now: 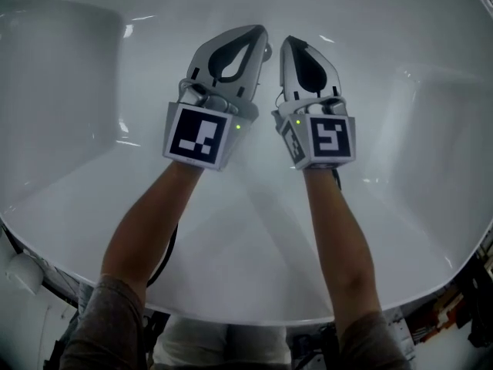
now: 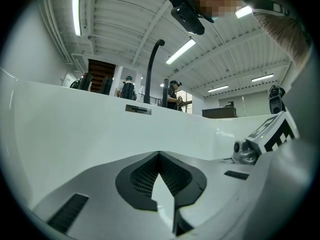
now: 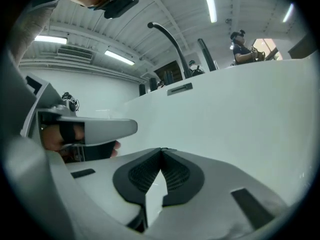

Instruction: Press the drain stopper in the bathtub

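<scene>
White bathtub [image 1: 77, 206], left gripper [image 1: 260, 31] and right gripper [image 1: 286, 42] side by side, jaws pressed together, empty; drain stopper unseen, nearer gripper undecidable.

Bathtub [image 1: 77, 91]: glossy, smooth white. Left gripper [image 1: 258, 35] and right gripper [image 1: 289, 46] shells: matt pale-grey plastic. Fingers [image 2: 140, 176] lined black, finely ribbed. Sleeve [image 1: 108, 314]: grey cloth.

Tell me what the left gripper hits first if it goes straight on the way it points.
The smooth white inner wall of the bathtub. The left gripper, jaws together and empty, points at it with nothing between. How near is unclear.
</scene>
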{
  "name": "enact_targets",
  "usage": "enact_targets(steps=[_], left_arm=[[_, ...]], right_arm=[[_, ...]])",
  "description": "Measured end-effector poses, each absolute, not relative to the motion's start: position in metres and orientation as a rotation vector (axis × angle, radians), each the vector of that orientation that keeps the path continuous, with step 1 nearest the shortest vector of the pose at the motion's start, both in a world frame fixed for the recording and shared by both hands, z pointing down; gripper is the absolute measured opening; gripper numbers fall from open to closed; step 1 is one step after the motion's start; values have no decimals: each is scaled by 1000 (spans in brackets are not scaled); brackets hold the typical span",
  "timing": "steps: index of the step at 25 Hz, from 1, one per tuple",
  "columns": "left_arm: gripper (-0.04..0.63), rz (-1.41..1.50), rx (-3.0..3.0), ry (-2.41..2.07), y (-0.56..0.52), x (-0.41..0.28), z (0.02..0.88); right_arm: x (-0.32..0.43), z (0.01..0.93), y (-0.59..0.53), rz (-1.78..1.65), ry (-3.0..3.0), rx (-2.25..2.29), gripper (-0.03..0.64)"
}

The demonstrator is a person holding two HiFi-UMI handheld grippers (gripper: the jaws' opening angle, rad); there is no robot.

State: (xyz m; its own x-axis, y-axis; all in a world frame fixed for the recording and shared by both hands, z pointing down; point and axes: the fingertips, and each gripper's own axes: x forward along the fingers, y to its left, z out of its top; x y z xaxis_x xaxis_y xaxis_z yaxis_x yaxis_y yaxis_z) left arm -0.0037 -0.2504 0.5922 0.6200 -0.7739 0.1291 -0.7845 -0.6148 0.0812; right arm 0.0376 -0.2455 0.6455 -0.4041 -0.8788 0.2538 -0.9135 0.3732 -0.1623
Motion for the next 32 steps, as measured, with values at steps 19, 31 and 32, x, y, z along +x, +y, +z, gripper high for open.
enact_targets(steps=[19, 31, 32], left_arm=[[2, 188, 2654, -1307, -250, -15, 642], [2, 221, 2636, -1269, -241, -22, 680], [2, 224, 2633, -1268, -241, -22, 682]], right_arm=[[26, 824, -257, 669, -2238, 1405, 2], [20, 914, -266, 647, -2082, 1251, 2], [19, 916, -268, 630, -2079, 1240, 2]])
